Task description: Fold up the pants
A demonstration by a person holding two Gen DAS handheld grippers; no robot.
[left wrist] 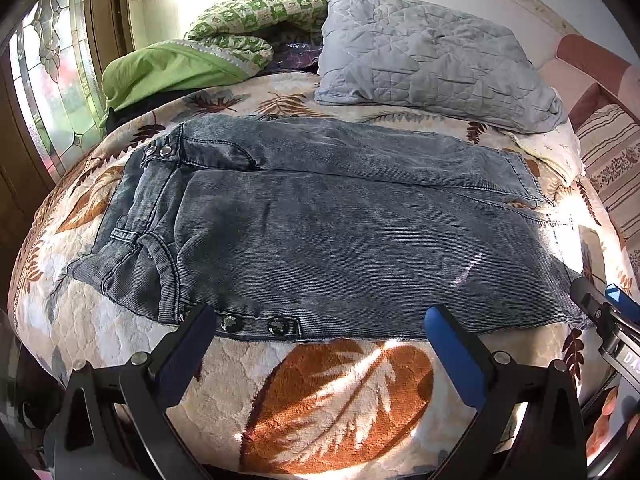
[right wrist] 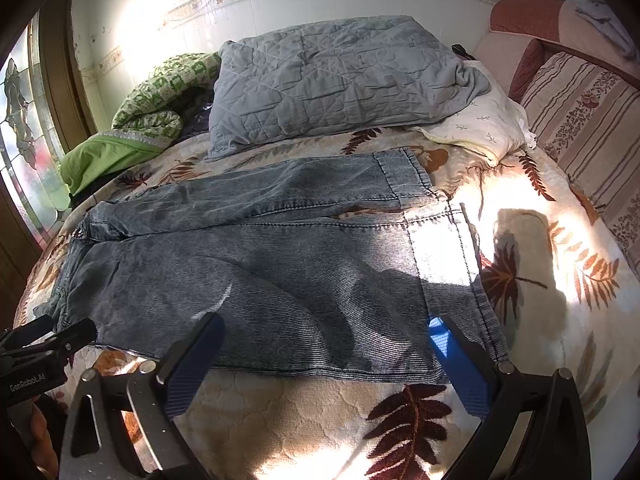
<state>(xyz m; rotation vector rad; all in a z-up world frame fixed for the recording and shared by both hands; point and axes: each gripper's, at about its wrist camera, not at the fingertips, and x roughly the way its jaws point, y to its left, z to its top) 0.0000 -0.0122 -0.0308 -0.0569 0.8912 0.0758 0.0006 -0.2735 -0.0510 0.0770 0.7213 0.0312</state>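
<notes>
Grey-blue denim pants [left wrist: 320,224] lie flat on the bed, waistband to the left, leg hems to the right; they also show in the right wrist view [right wrist: 256,264]. My left gripper [left wrist: 320,316] is open at the pants' near edge, by the snap buttons near the waist. My right gripper [right wrist: 326,324] is open at the near edge by the near leg's hem. The right gripper shows at the right edge of the left wrist view [left wrist: 600,304]. The left gripper shows at the left edge of the right wrist view [right wrist: 48,344].
The bed has a leaf-patterned quilt [left wrist: 340,392]. A grey quilted pillow [left wrist: 428,56], a green blanket [left wrist: 172,68] and a white pillow [right wrist: 484,124] lie at the far side. A striped cushion [right wrist: 588,128] is at the right. A stained-glass window [left wrist: 48,80] is at the left.
</notes>
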